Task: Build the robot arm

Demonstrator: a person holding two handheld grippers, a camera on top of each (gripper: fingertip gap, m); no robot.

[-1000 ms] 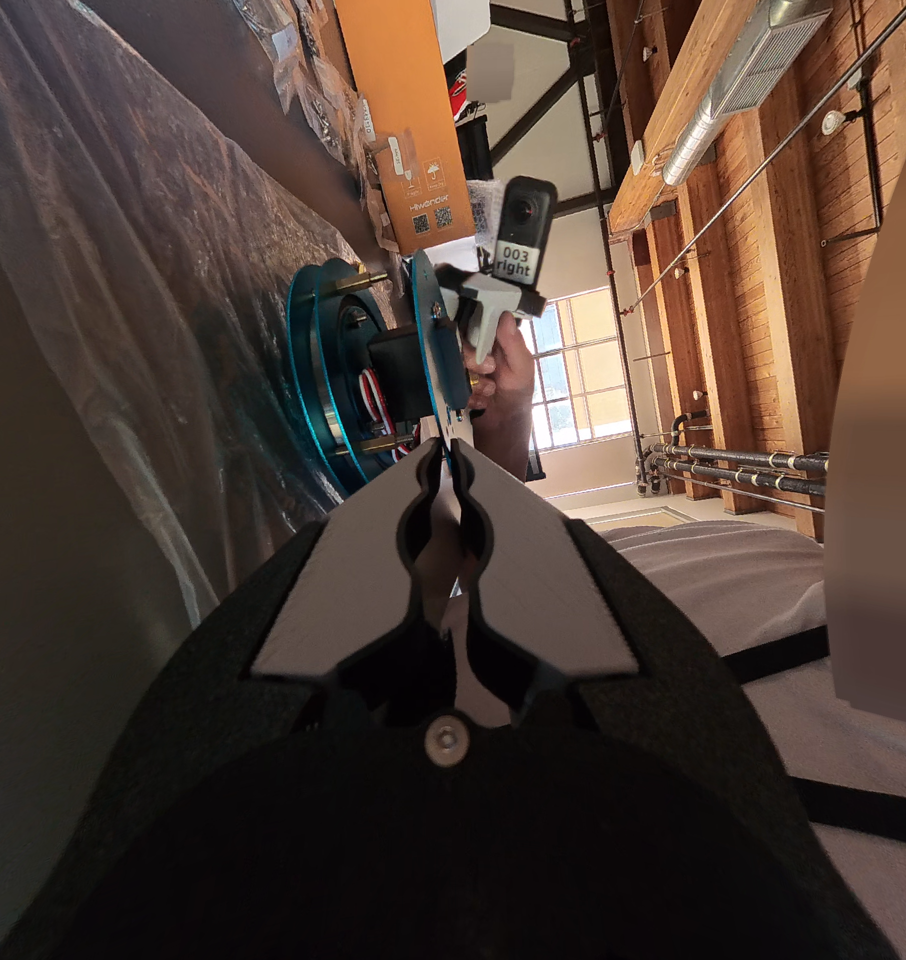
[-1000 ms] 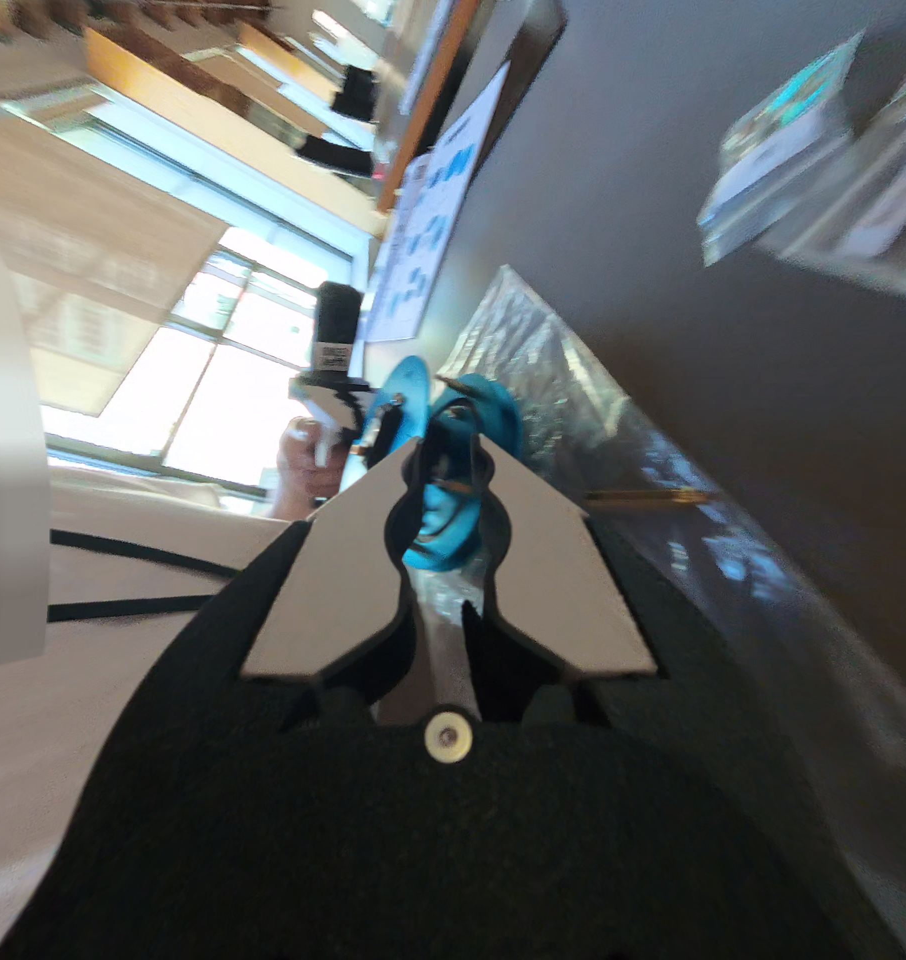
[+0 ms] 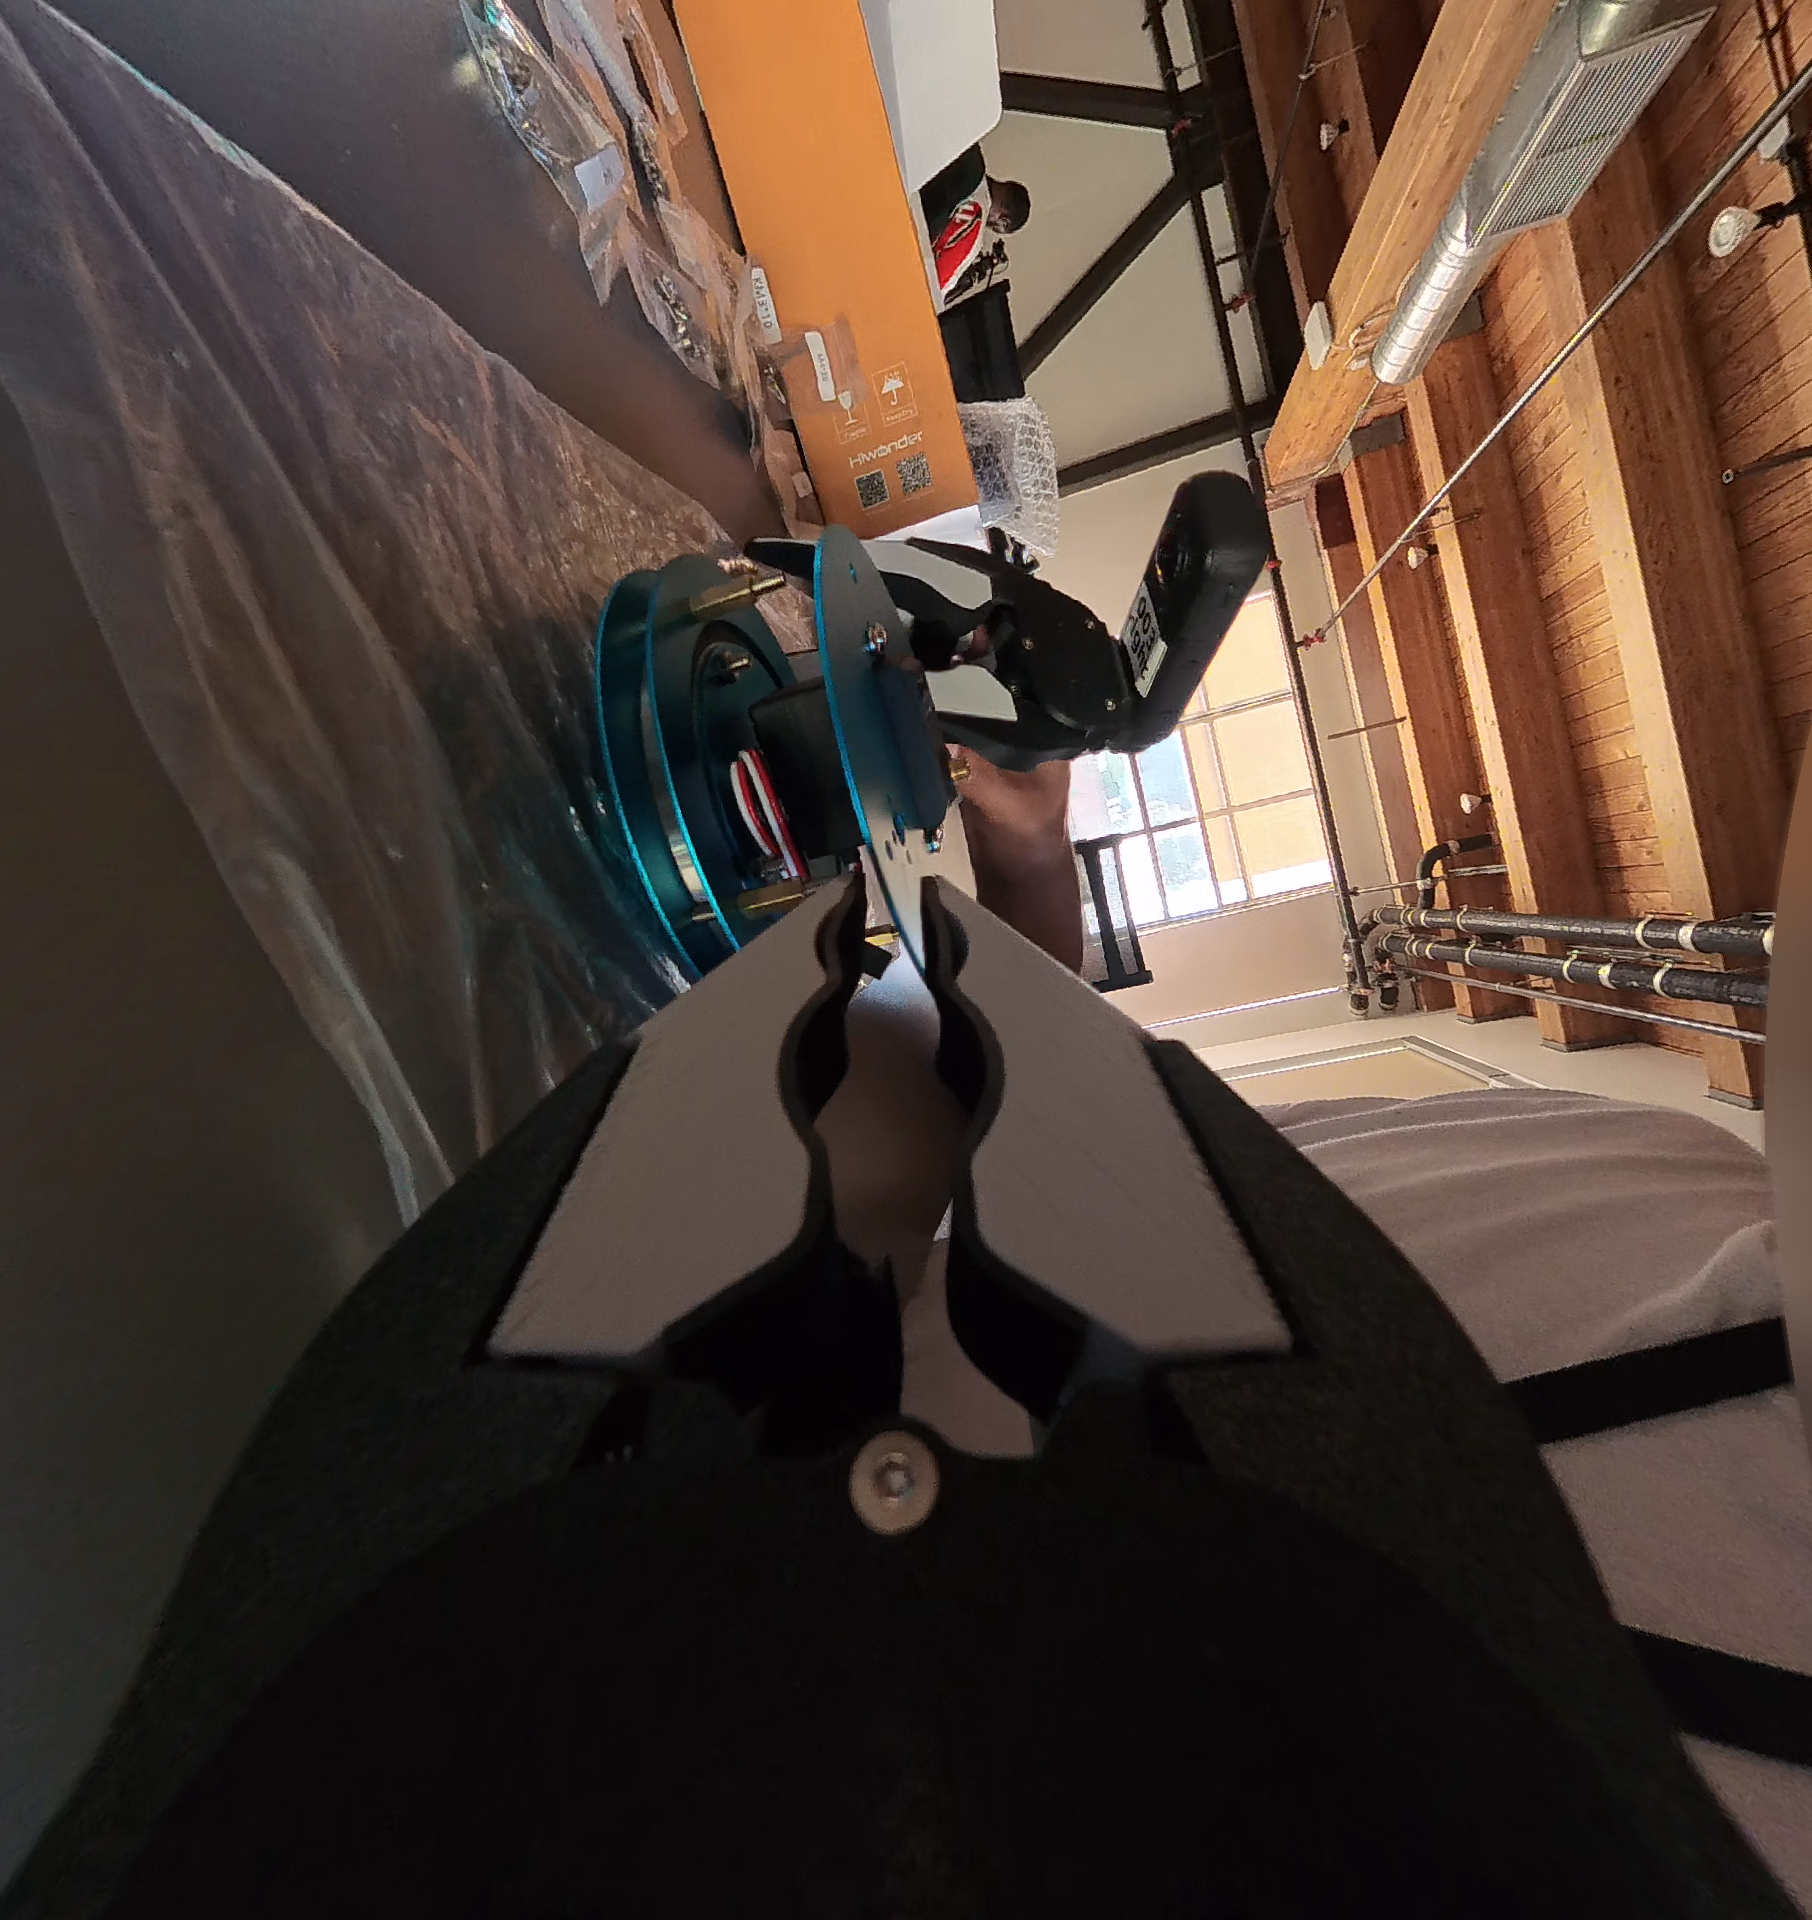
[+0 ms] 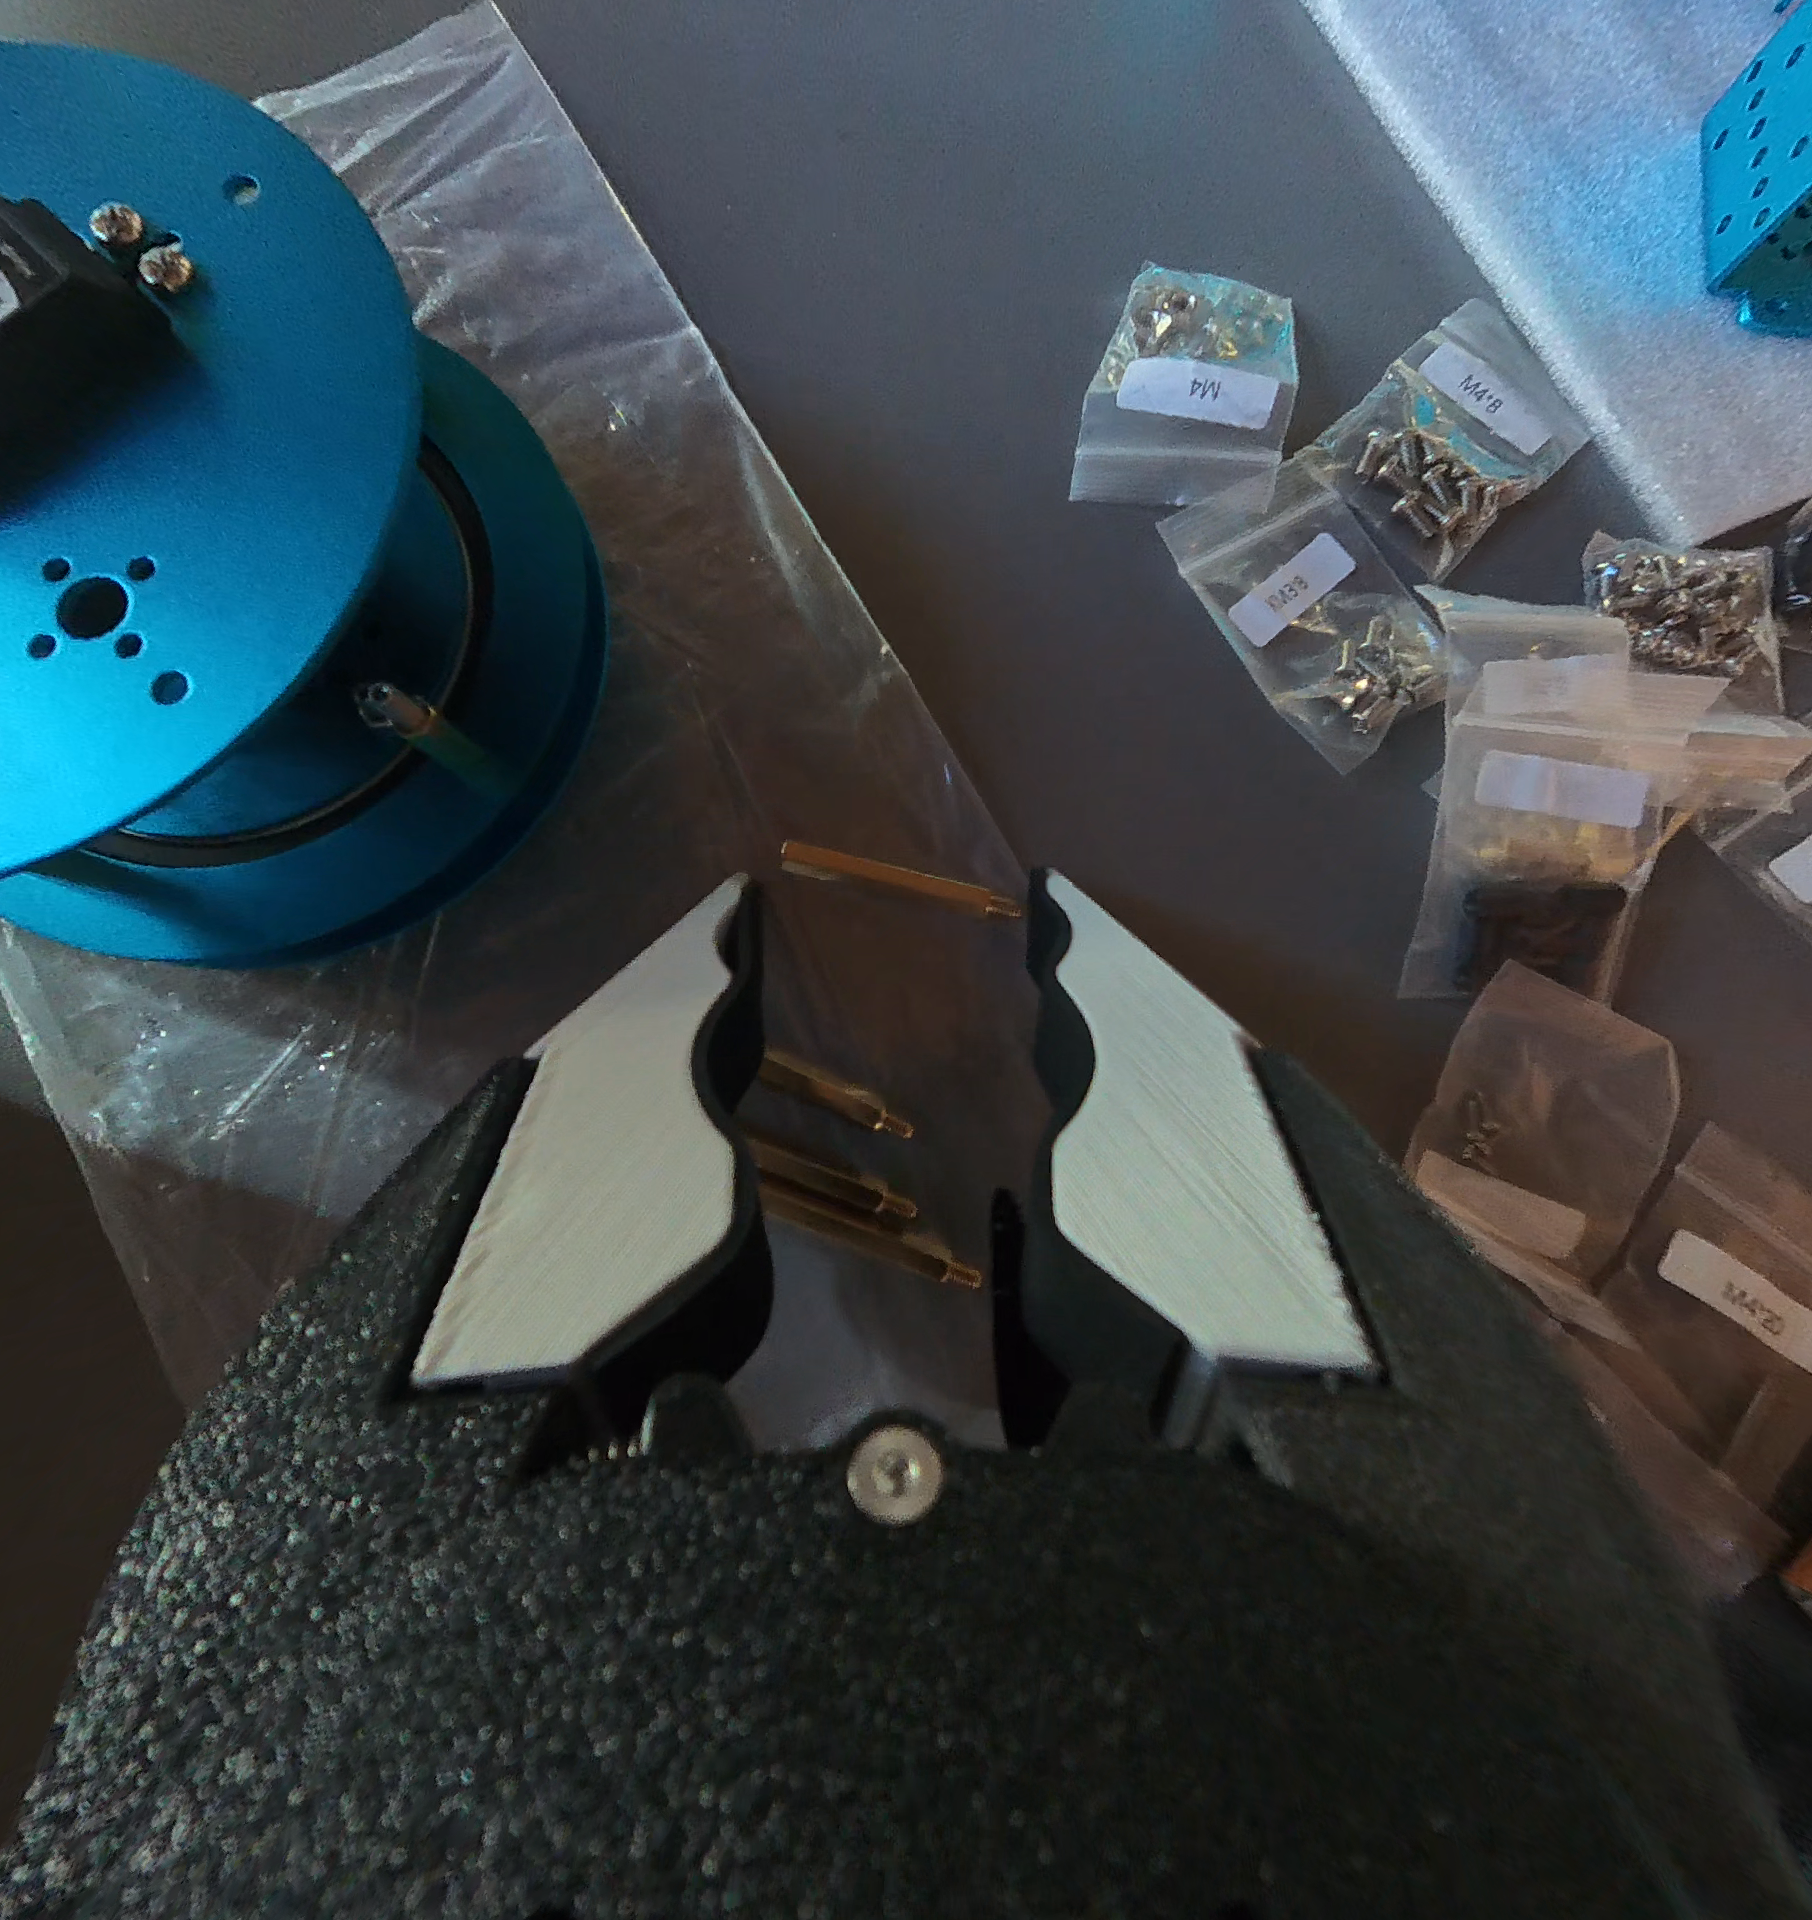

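Note:
My left gripper [image 3: 894, 906] is shut on the thin edge of the round blue top plate [image 3: 860, 665]. The plate sits on brass posts above a blue round base [image 3: 653, 769], with a black servo [image 3: 793, 769] between them. My right gripper [image 4: 891, 894] is open and empty, pointing down just above a loose brass standoff [image 4: 897, 891] that lies between its fingertips. More brass standoffs [image 4: 840, 1091] lie under its jaws on a clear plastic bag [image 4: 673, 416]. The blue assembly [image 4: 154, 499] stands to its left.
Several small bags of screws [image 4: 1297, 613] lie to the right on the dark table. A white foam sheet [image 4: 1556, 208] with a blue bracket [image 4: 1775, 166] is at the far right. An orange box [image 3: 829, 260] stands behind the assembly. A person's arm [image 3: 1027, 862] shows beyond the plate. Across from one pair of fingers to the other is roughly 20 centimetres.
My right gripper has swung away from the blue assembly, now points down over the brass standoffs, and has opened. My left gripper still holds the plate's edge.

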